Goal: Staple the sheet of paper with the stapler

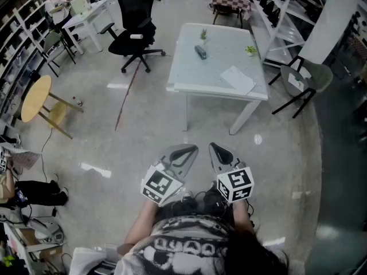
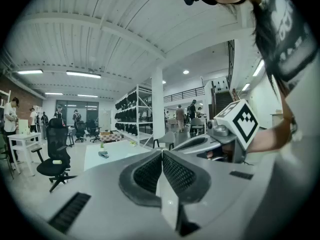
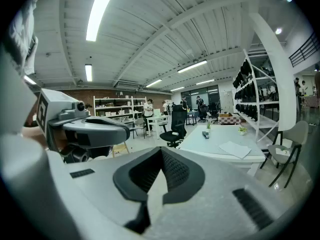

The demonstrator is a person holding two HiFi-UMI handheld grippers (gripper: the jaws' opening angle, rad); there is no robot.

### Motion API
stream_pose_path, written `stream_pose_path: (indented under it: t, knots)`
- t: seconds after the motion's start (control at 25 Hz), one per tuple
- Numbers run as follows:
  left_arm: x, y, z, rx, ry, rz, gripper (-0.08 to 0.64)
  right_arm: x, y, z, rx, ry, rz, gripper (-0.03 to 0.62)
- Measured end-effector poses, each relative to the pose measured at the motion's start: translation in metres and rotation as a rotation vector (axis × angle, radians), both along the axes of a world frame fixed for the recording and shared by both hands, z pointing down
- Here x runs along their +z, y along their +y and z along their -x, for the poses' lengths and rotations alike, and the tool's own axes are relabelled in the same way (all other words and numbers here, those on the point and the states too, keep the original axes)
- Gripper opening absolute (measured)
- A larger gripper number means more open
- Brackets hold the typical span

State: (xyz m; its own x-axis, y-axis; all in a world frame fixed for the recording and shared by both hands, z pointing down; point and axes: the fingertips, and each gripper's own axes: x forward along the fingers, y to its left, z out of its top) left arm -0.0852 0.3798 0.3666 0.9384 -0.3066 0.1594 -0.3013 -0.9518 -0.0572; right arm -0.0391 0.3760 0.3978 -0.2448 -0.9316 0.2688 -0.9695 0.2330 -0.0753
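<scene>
**Approaching the surface, both tools empty and pinched together**

Standing back on the open floor (image 1: pixel 143 142). The task has not started and nothing is touched.

- Left tool (image 1: pixel 189 151): jaws pressed together with nothing between them, held low in the frame near the waist.
- Right tool (image 1: pixel 217 150): the same, pads meeting and empty, just beside the left one.
- Stapler (image 1: pixel 200 52): dark, lying toward the upper middle of the white surface (image 1: pixel 206 73).
- Sheet of paper (image 1: pixel 237 79): flat near the surface's lower right corner, apart from the stapler, with nothing lying on it.
- Both are well apart from the tools, in the upper centre of the frame.

Doing this step well, as a judgement:
- Walk up to the near edge first, since nothing can be reached from here.
- Spread the jaws before arriving, not at the object.
- Use one tool for the stapler and the other to steady the sheet.
- Come at the stapler across its narrow width.
- Slide a corner of the sheet into the stapler's mouth, then press straight down.
- Watch that the sheet does not skid on the smooth top.
- The black office chair (image 1: pixel 135 36) at upper left is off the path.

Containers:
- Two small pots, one at the surface's far edge (image 1: pixel 203 34) and one at its right edge (image 1: pixel 250 50).
- Each holds a little green plant. They are too small to tell anything more.
- The stapler and the sheet sit in no container.
</scene>
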Motion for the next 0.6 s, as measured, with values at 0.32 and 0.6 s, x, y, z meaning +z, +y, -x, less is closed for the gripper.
stream_pose_path:
  t: [0.32,0.6]
  knots:
    - [0.002,-0.001,0.021,0.01,0.004,0.005,0.006,0.002,0.0,0.014,0.045,-0.011,-0.007,0.002]
    - [0.011,-0.005,0.03,0.013,0.015,0.028,0.006,0.01,0.007,0.007,0.09,-0.008,0.008,0.003]
